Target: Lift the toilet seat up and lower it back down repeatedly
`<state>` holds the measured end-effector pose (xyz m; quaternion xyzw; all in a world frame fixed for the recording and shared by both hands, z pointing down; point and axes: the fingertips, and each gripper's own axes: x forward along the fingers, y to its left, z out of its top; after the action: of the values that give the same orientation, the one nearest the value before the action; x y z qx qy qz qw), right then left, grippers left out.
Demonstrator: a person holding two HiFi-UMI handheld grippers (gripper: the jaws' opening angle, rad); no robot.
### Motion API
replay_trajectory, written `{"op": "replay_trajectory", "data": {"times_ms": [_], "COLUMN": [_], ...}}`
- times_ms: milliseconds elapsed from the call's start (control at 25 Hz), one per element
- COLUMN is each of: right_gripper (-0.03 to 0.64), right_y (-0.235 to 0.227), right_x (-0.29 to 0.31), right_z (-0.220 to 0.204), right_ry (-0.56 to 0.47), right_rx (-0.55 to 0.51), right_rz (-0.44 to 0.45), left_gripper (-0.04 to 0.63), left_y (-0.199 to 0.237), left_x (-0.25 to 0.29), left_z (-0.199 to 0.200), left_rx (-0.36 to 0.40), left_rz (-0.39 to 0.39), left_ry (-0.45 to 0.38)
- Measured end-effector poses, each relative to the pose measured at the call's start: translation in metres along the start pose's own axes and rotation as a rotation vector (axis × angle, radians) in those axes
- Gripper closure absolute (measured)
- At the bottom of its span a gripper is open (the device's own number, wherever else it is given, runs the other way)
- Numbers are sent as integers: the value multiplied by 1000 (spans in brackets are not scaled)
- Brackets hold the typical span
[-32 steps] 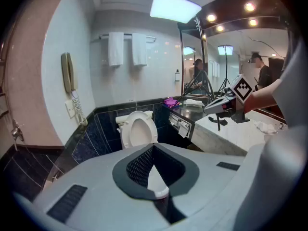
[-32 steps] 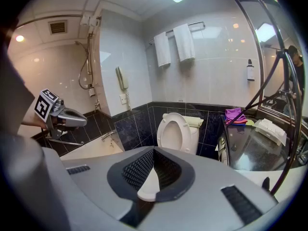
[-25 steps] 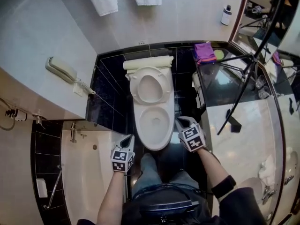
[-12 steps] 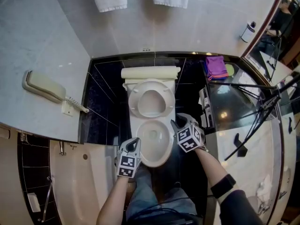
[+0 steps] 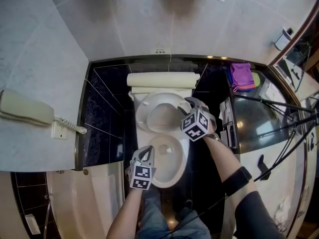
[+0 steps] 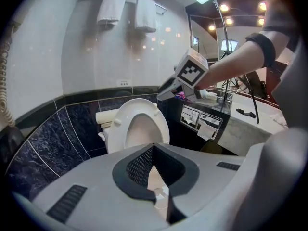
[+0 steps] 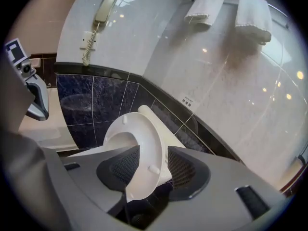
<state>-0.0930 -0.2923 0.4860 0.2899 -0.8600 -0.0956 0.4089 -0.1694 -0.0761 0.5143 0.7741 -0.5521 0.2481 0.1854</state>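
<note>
The toilet bowl stands open against the dark tiled wall, with the cream tank behind it. The toilet seat is raised and stands nearly upright, tipped back toward the tank, its underside bumpers facing forward. That looks like the top of a lift.

The right gripper reaches in at the seat's right edge, which is the natural place to swing it from. In the right gripper view the seat has its rim between the two jaws. They are opening, and the pads no longer pinch it.

The left gripper hovers idle just beside the bowl's front left, jaws closed together on nothing.
</note>
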Motion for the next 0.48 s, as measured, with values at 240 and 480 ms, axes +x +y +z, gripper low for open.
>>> {"op": "replay_trajectory", "data": {"times_ms": [240, 480], "right_gripper": [417, 460], "right_y": [-18, -6], "right_x": [55, 87], "right_z": [16, 13], "right_ry": [22, 65], "right_rx": [-123, -206], "right_rz": [-14, 33], "left_gripper": [595, 595], "left_y": [3, 14], "left_x": [30, 35], "left_z": [-15, -35], "left_rx": [-28, -62], "left_rz": [-24, -27], "left_ry": [3, 23]}}
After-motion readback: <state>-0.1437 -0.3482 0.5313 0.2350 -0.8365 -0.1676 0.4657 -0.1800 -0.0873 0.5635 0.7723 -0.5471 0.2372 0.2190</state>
